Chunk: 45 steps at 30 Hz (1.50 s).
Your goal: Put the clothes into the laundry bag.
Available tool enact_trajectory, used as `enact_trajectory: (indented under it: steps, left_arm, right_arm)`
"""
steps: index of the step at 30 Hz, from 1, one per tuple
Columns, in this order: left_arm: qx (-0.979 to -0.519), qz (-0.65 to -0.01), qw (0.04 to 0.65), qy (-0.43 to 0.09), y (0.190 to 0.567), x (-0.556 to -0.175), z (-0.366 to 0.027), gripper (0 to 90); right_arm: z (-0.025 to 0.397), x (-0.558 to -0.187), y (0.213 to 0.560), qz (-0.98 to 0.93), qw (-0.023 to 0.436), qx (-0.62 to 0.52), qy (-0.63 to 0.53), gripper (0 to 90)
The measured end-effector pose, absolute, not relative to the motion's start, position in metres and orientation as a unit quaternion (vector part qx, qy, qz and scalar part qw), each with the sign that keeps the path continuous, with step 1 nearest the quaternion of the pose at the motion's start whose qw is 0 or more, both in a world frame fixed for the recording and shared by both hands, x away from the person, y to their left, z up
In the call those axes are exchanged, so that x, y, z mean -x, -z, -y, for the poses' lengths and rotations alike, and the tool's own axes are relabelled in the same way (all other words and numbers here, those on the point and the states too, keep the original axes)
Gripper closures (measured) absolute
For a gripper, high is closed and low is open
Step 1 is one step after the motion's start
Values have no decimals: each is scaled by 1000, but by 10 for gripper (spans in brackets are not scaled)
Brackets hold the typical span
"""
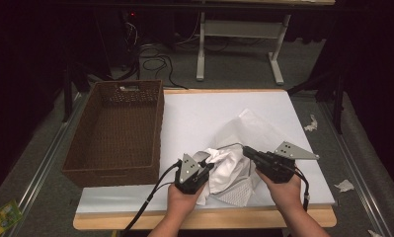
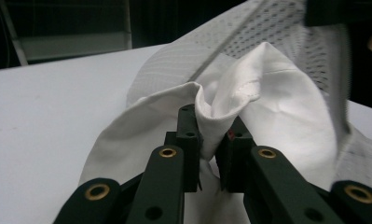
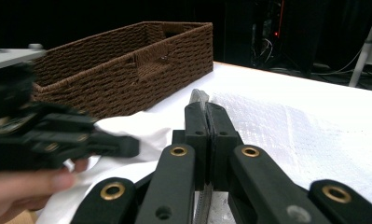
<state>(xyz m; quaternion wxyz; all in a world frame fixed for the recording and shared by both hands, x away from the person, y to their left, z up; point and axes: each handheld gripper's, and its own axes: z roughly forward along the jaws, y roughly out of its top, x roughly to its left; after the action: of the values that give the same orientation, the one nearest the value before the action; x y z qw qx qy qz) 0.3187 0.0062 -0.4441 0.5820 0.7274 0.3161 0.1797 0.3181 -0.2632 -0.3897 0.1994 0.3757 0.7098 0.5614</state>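
A crumpled white garment [image 1: 230,165] with a mesh part lies at the front middle of the white table [image 1: 194,113]. My left gripper [image 1: 205,170] is at the garment's left side, shut on a raised fold of plain white cloth [image 2: 249,93]; the left gripper view shows the jaws [image 2: 211,123] pinching that fold. My right gripper [image 1: 246,150] comes in from the right and is shut on a thin edge of the mesh fabric [image 3: 291,130], held between its closed jaws [image 3: 206,109]. In the right gripper view the left gripper [image 3: 127,145] shows blurred at the left, over the cloth.
A brown wicker basket [image 1: 158,123], empty, stands on the table's left side; it is also behind the cloth in the right gripper view [image 3: 127,70]. Beyond the table are white desk legs [image 1: 200,49] and cables [image 1: 157,63]. Paper scraps [image 1: 344,185] lie at the right.
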Motion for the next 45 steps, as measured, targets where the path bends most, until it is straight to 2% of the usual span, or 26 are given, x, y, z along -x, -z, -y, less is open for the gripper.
enact_trajectory:
  steps: [3, 9, 16, 20, 23, 26, 34, 38, 41, 45]
  left_arm:
    - [-729, -314, 589, -155, 443, -315, 4, 828]
    - [-739, -302, 584, -147, 440, -328, 40, 831]
    - [-727, -345, 573, -154, 451, -361, 59, 799]
    - [-726, -348, 575, -148, 454, -368, 54, 678]
    - [-725, -331, 589, -132, 451, -361, 44, 597]
    - [-717, -322, 603, -139, 447, -348, 32, 518]
    - [-701, -324, 609, -182, 440, -327, 0, 398]
    - [-695, -348, 596, -202, 442, -335, -18, 297]
    - [-708, -369, 573, -185, 453, -348, -24, 232]
    - [-726, -378, 551, -164, 467, -361, -20, 355]
  right_arm:
    - [262, -317, 389, -710, 199, -375, -562, 898]
    - [259, -315, 387, -711, 198, -365, -567, 899]
    - [260, -312, 385, -708, 193, -364, -574, 899]
    - [263, -313, 386, -707, 193, -367, -573, 899]
    - [265, -313, 387, -706, 191, -369, -574, 899]
    - [266, -315, 388, -706, 194, -370, -572, 899]
    - [265, -313, 388, -707, 196, -372, -569, 899]
    - [264, -313, 387, -706, 197, -373, -569, 898]
    - [264, -314, 388, -707, 198, -370, -568, 898]
    - [263, -315, 389, -707, 196, -373, -568, 898]
